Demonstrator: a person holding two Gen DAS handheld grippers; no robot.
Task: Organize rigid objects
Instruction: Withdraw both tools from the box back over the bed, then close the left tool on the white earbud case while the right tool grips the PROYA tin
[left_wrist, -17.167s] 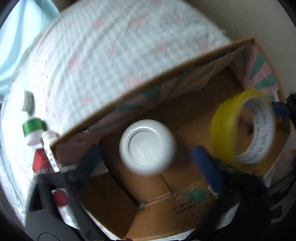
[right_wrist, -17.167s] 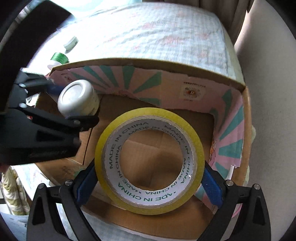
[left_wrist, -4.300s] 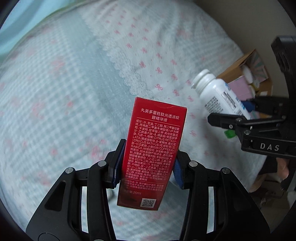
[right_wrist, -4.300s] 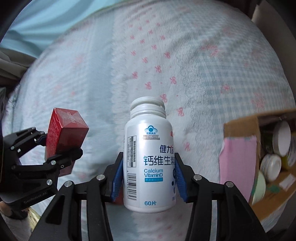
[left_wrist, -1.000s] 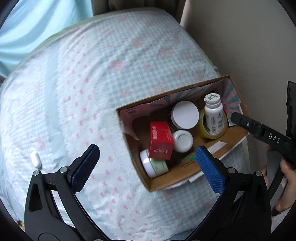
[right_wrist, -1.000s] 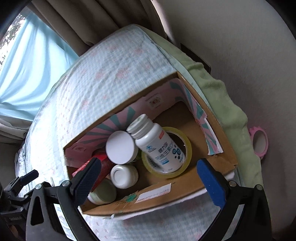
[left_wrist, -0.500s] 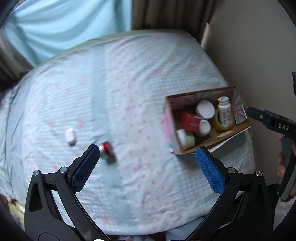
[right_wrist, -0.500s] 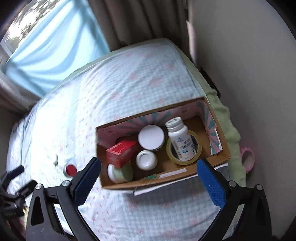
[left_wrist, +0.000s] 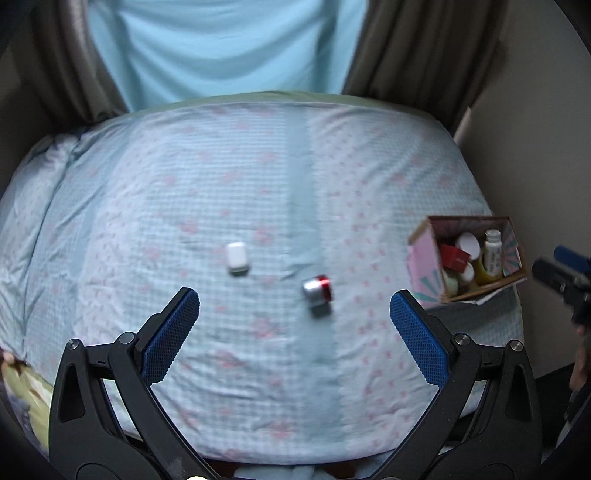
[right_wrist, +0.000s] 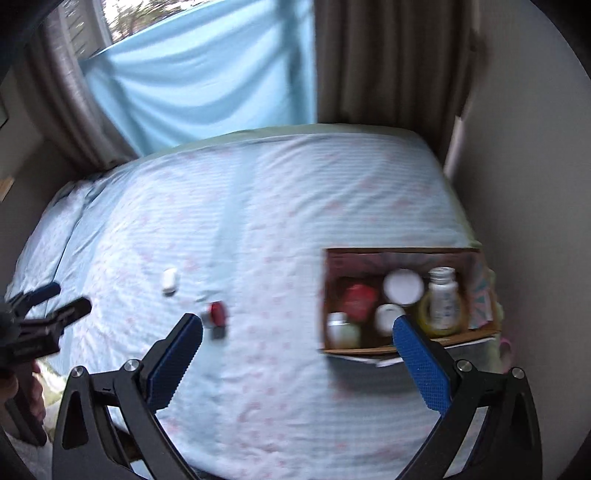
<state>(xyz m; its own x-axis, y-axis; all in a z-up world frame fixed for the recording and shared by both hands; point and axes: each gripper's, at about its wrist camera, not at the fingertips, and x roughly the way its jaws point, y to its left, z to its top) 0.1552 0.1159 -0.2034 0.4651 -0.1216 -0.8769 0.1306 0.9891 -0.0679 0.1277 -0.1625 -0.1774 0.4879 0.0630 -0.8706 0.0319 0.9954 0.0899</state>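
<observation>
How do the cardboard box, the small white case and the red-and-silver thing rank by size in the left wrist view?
1. cardboard box, clearly largest.
2. red-and-silver cylinder and small white case: they look alike, and blur prevents ranking them.

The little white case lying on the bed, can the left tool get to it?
Probably yes. The left tool is open and empty, and the small white rounded case lies alone on the checked blue bedspread, apart from the silver-and-red cylinder. Nothing covers it.
</observation>
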